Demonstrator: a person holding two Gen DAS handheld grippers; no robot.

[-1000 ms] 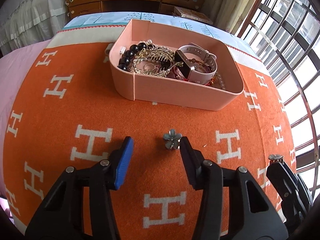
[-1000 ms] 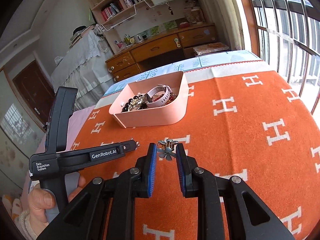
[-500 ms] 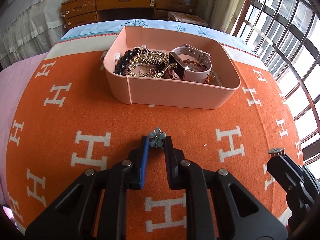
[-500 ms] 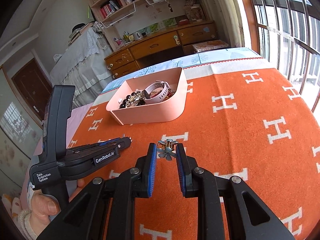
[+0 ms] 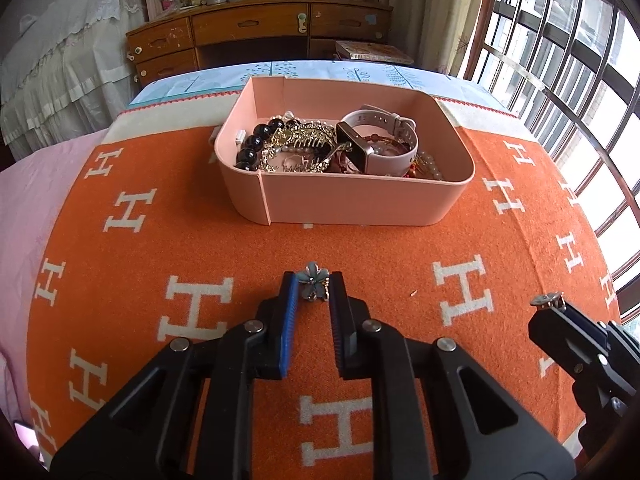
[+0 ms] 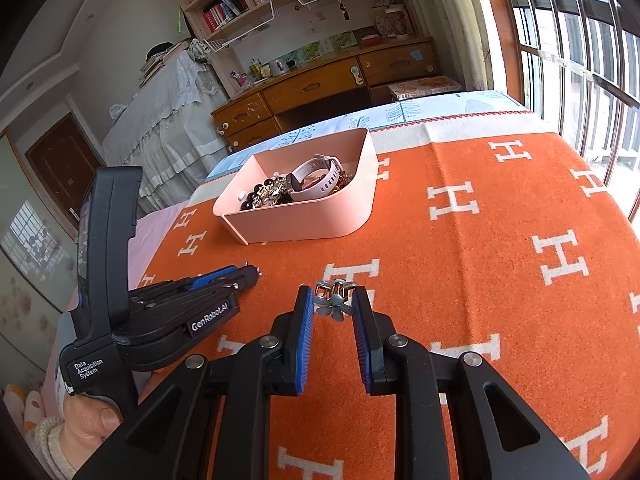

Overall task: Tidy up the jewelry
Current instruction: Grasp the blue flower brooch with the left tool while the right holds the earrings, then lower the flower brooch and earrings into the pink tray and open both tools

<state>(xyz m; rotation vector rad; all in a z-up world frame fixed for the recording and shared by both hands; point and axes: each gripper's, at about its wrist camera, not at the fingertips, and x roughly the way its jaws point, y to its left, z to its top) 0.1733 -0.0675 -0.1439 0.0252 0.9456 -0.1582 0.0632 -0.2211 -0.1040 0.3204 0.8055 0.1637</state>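
My left gripper [image 5: 313, 288] is shut on a small blue flower earring [image 5: 315, 285], held above the orange blanket. My right gripper [image 6: 333, 303] is shut on a second blue flower earring [image 6: 334, 301] with metal clips. The pink jewelry box [image 5: 360, 200] stands ahead, holding a pink watch [image 5: 380, 140], black beads [image 5: 256, 146] and gold chains [image 5: 304, 144]. The box also shows in the right wrist view [image 6: 304, 224], beyond and left of my right gripper. The left gripper shows there at the left [image 6: 252, 274], and the right gripper tip shows in the left wrist view [image 5: 548, 302].
An orange blanket with white H marks [image 5: 160, 260] covers the bed. A window with bars [image 5: 580, 60] is on the right. A wooden dresser [image 5: 260, 36] and a lace-covered surface [image 5: 60, 60] stand behind the bed. A hand [image 6: 92, 420] holds the left gripper handle.
My left gripper closed on the flower earring that lay on the blanket and lifted it toward the box. My right gripper kept its hold on its earring and rose slightly.
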